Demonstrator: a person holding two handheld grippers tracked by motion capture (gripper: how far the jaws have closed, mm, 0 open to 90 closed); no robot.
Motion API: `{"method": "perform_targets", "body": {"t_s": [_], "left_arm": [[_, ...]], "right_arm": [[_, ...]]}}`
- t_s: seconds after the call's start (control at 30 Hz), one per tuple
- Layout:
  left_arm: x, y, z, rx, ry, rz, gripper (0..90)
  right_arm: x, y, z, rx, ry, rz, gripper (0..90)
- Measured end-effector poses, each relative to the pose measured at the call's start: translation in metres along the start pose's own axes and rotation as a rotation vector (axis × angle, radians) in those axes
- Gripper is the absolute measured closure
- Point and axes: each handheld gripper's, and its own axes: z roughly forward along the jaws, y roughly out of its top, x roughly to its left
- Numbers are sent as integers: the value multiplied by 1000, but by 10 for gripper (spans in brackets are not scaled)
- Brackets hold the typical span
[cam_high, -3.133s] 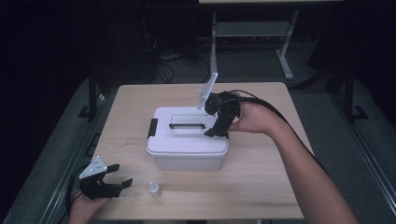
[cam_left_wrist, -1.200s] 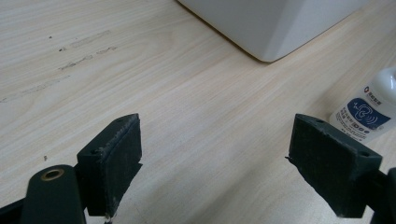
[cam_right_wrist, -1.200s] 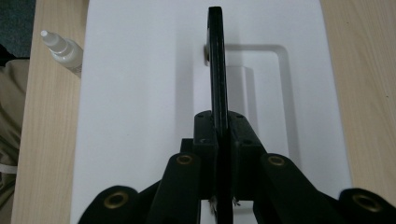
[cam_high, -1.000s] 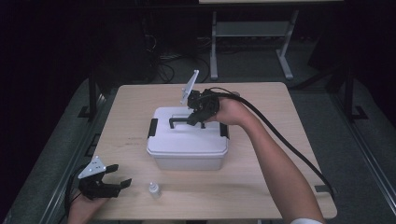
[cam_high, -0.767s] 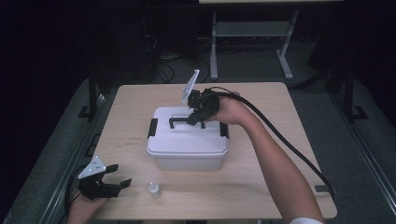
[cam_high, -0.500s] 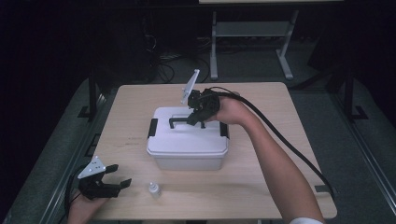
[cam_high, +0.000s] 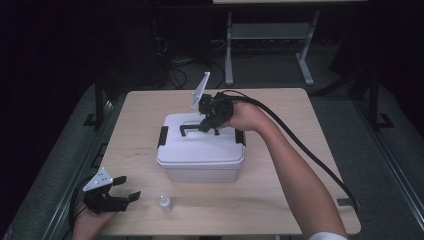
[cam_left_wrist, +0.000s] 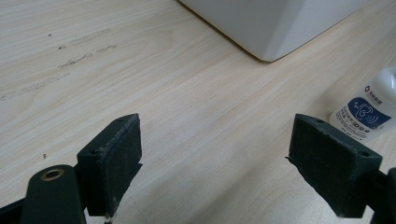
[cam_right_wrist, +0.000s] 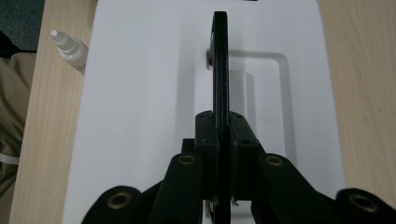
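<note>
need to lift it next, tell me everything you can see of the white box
The box is white plastic, rectangular, its lid on, with a black latch at each end. It sits near the middle of the table. Its black handle stands raised from a recess in the lid, pinched by the right gripper. A small bottle stands apart in front.

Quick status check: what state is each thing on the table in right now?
White plastic storage box: lid on, side latches down.
Black carry handle: raised upright, clamped.
Right gripper: shut on the handle.
Left gripper: open, nothing between its fingers.
Small white dropper bottle: upright, capped, untouched.
</note>
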Motion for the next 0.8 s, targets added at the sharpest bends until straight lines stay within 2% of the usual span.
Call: {"method": "perform_targets", "body": {"t_s": [0.4,0.63,0.8], "left_arm": [[0,0,0,3,0,0,170],[0,-1,-1,1,2,-4,170],[0,-1,-2,1,2,-5,170]], "right_arm": [[4,-4,-24,-25,-38,4,843],[12,-8,-41,-9,-57,2,843],[19,-14,-59,4,-82,4,843]]}}
